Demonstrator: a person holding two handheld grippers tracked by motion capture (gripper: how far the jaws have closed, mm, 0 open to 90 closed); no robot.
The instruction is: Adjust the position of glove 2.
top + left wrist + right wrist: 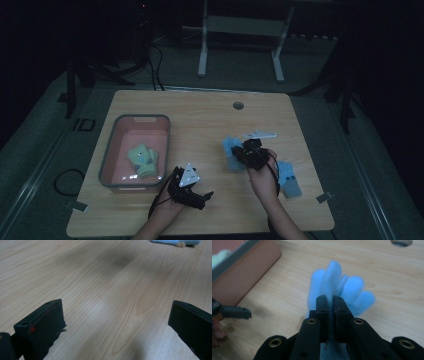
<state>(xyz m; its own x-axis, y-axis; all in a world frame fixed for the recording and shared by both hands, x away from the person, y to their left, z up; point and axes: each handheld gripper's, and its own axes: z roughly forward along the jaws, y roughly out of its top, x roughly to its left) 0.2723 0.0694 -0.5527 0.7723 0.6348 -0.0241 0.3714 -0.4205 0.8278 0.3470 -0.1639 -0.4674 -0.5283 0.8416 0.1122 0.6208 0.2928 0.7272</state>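
Pink bin [111,150] at left already holds a green glove [142,161]. Left gripper [199,196] rests beside it, jaws wide, empty. Right gripper [331,305] pinches the blue glove [352,291] near table centre; the hold looks thin, so the glove could slip free or its fingers snag the bin rim.

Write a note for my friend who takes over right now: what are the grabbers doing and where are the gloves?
Right gripper: shut on a blue glove, on the table right of the bin.
Left gripper: open, holding nothing, low over bare wood near the bin's front corner.
Pink bin: a pair of green gloves already inside.
Second blue glove: on the table by the right forearm.
Probably left: both blue gloves into the bin.
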